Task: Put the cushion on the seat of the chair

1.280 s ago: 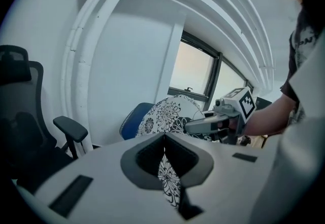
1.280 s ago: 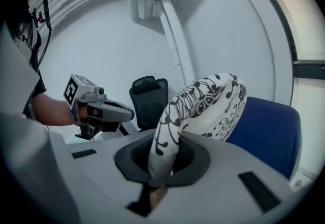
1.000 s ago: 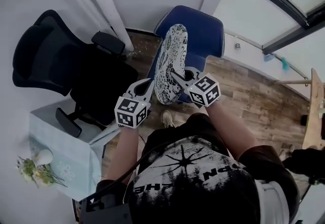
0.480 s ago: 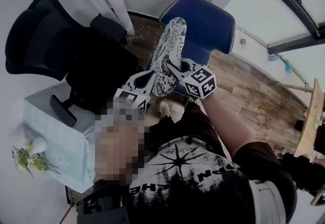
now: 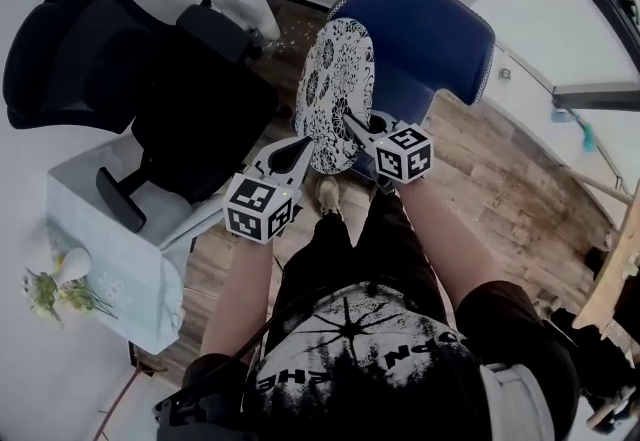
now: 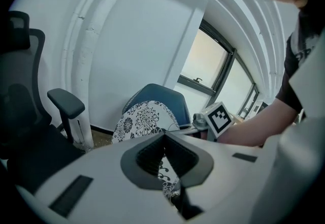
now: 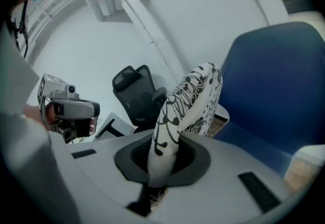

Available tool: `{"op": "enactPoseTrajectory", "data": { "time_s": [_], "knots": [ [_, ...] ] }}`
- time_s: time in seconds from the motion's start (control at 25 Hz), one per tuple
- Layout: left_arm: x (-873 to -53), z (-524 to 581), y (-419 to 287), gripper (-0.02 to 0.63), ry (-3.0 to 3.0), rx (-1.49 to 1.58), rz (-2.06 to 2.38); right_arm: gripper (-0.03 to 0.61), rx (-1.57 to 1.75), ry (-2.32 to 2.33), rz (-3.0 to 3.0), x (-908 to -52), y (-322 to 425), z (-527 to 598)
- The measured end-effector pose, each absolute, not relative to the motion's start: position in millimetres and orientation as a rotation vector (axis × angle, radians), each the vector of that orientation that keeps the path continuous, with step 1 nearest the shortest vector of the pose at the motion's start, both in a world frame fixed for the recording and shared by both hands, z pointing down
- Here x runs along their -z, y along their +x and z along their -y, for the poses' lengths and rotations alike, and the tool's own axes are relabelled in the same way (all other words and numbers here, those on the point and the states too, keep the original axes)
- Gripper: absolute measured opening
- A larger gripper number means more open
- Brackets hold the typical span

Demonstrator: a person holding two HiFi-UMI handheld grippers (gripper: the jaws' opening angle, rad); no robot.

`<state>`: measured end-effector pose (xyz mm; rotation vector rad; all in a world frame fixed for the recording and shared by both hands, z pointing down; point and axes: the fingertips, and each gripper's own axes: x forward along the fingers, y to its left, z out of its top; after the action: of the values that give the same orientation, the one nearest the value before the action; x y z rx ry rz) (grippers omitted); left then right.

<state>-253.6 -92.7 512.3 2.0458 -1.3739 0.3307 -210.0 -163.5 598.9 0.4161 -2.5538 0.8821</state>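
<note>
The cushion point(image 5: 338, 94), white with a black flower pattern, hangs on edge over the front of the blue chair point(image 5: 425, 29). Its face is tilted toward the chair's back. My left gripper point(image 5: 303, 145) is shut on the cushion's lower left edge, and my right gripper point(image 5: 349, 119) is shut on its near right edge. In the left gripper view the cushion point(image 6: 144, 119) stands before the blue chair point(image 6: 167, 97), with fabric pinched between the jaws point(image 6: 163, 139). In the right gripper view the cushion point(image 7: 190, 98) rises out of the shut jaws point(image 7: 161, 156) beside the blue chair point(image 7: 274, 75).
A black office chair point(image 5: 150, 79) stands left of the blue chair, close to it. A pale cloth-covered table point(image 5: 120, 269) with flowers point(image 5: 50, 294) is at the near left. White wall and pillar behind, window to the right, wooden floor point(image 5: 500, 189) below. A shoe point(image 5: 328, 197) is under the grippers.
Both grippers have sunk with the cushion toward the blue chair's seat. The cushion has rolled, so more of its patterned face shows now.
</note>
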Motion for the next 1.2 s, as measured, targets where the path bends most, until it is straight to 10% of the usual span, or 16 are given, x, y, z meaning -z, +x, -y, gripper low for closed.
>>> {"op": "enactPoseTrajectory", "data": {
  "time_s": [1.2],
  "knots": [
    [-657.7,160.7,-121.2,0.015,2.01,-0.408,1.074,0.028,-0.976,0.749,2.045,-835.5,-26.3,200.0]
  ]
}}
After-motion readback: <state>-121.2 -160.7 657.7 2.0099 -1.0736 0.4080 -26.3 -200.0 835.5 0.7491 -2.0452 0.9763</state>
